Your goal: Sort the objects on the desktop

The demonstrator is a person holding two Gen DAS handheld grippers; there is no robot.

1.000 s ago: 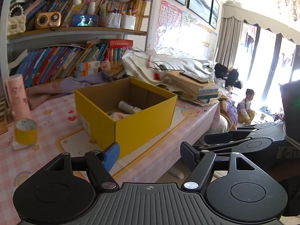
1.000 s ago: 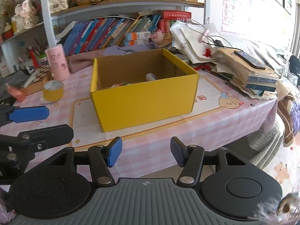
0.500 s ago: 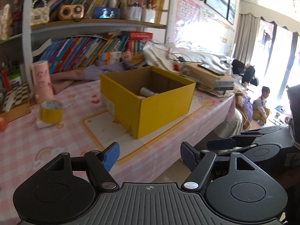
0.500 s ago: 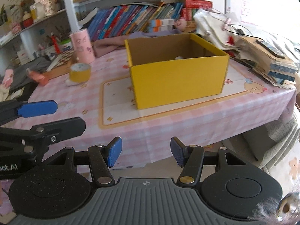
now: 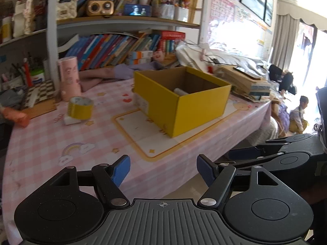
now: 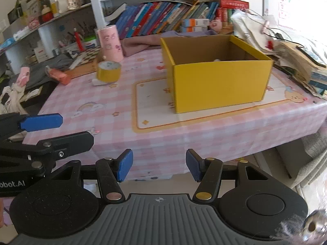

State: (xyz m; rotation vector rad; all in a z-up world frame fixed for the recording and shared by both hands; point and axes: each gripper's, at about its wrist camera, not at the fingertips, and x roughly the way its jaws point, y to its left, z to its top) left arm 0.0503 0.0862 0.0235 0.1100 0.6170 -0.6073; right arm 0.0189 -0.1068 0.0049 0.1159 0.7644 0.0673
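Left wrist view: left gripper held off the near edge of the desk, blue fingers spread wide, nothing between them, no contact with anything. Beyond and slightly right of the fingertips, the yellow box stands open-topped on a cream mat with an orange border; a pale cylinder lies inside against the near wall, rest of the contents hidden. Beyond the left finger, well apart, a roll of yellow tape sits partly on a small white block; the pink cylindrical container stands upright just behind it. An orange-pink object lies further left near the desk edge, kind unclear. Right of the right finger, the other tool's arms and a blue pad project into frame, near but apart. Right wrist view: right gripper also short of the desk edge, fingers moderately parted, empty. Yellow box ahead and slightly right of the fingertips, near wall facing the camera, interior mostly hidden. Tape roll ahead to the left, pink container upright behind it. Left gripper's blue pad enters from the left edge, beside the right gripper's left finger, not touching. Bookshelf and stacked papers stand behind and right of the box.
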